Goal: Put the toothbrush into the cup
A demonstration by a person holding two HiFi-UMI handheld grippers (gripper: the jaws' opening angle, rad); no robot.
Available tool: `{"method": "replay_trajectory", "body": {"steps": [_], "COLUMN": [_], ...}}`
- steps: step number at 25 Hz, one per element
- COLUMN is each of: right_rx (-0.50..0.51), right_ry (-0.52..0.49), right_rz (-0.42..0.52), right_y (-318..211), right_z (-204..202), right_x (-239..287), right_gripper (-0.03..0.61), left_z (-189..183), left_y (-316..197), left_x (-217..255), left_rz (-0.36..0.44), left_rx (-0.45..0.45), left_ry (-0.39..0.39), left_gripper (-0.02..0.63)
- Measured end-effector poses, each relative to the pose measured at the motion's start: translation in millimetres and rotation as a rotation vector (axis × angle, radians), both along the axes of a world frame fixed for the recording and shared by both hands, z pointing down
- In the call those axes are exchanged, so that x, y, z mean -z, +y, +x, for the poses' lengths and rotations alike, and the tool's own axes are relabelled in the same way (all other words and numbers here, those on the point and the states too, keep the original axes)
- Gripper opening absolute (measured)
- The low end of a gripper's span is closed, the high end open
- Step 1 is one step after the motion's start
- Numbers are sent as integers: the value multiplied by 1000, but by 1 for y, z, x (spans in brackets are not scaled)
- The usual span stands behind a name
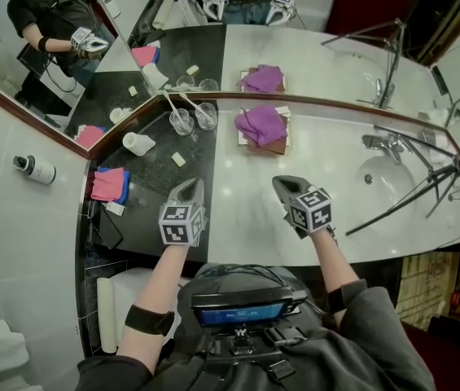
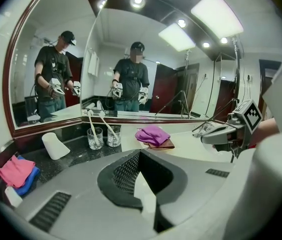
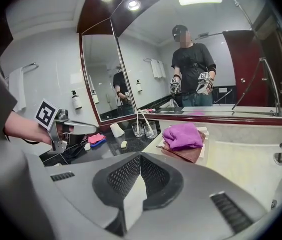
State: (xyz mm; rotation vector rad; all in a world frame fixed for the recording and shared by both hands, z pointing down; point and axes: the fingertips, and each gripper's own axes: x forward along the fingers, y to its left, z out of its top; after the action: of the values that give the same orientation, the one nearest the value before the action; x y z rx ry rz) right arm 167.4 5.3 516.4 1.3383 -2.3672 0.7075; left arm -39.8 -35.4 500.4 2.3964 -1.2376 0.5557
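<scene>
Grey jaws of left gripper (image 1: 187, 187) and right gripper (image 1: 283, 184) are pressing together, gripping nothing, both hovering well short of the cups (image 1: 182, 122). Toothbrushes (image 1: 171, 104) are standing in the cups, one each. Bristle ends are showing too small to resolve.

Toothbrush (image 1: 173, 108) head too small to resolve. Pale item (image 1: 178, 160) on bench (image 1: 152, 210), possibly soap, unidentifiable. Tripod legs (image 1: 400, 199) partly hide the basin (image 1: 384, 169).

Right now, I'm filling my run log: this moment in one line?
left gripper: jaws shut, empty | right gripper: jaws shut, empty | toothbrushes: one in each glass
</scene>
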Motion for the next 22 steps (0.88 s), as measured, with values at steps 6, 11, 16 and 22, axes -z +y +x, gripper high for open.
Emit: {"method": "replay_trajectory", "body": {"steps": [6, 11, 16, 22], "right_rx": [-5, 8, 76, 227], "right_ry": [-9, -22, -48, -61], "right_rz": [-5, 0, 24, 42], "right_y": [3, -1, -11, -30], "right_z": [-3, -9, -25, -68], "right_x": [-6, -7, -4, -7], "right_gripper": [18, 18, 18, 18], "left_z": [-1, -9, -22, -49], "left_y": [5, 8, 6, 10], "left_x": [2, 6, 7, 10], "left_rz": [4, 18, 29, 39], "left_rx": [-10, -9, 55, 173], "left_ry": [34, 30, 14, 5], "left_gripper": [6, 6, 6, 5]}}
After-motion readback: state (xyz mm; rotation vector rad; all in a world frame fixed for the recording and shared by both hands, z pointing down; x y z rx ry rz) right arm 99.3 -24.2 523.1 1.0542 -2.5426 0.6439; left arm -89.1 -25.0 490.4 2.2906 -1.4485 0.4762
